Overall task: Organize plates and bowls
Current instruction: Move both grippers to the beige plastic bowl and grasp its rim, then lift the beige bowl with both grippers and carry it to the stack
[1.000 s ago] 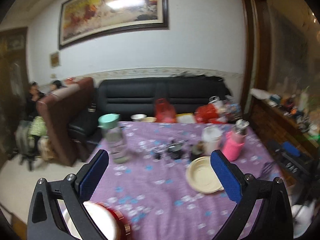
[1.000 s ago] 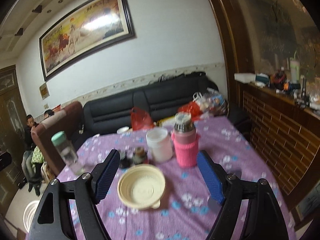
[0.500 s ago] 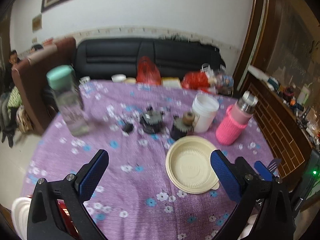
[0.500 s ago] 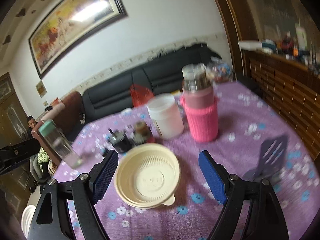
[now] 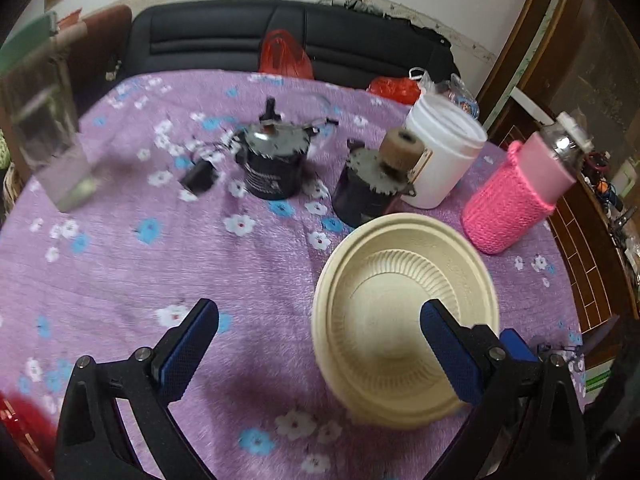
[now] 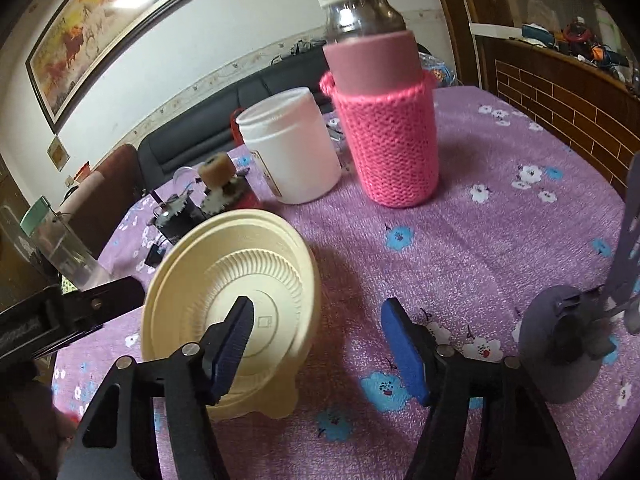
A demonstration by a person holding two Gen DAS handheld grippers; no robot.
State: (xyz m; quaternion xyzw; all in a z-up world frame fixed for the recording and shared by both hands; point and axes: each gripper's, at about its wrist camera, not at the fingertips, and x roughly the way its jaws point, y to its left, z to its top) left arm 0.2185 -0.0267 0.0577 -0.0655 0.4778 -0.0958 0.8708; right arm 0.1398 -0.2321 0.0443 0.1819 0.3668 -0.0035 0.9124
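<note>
A stack of cream plastic bowls (image 5: 404, 312) sits on the purple flowered tablecloth (image 5: 160, 272); it also shows in the right wrist view (image 6: 236, 300). My left gripper (image 5: 320, 328) is open, low over the table, with its right finger over the bowl's near right rim. My right gripper (image 6: 316, 324) is open, its left finger over the bowl's middle and its right finger over the cloth. Neither gripper holds anything. A red and white object (image 5: 16, 424) shows blurred at the left wrist view's bottom left corner.
Behind the bowls stand a white jar (image 5: 440, 156), a bottle in a pink knitted sleeve (image 5: 516, 200), two dark gear motors (image 5: 276, 164) and a clear bottle with green lid (image 5: 44, 128). A grey stand (image 6: 568, 336) sits right. A black sofa (image 5: 240, 40) lies beyond.
Both grippers have moved forward and down toward the cream bowls, which now fill much more of both views. Both stay open.
</note>
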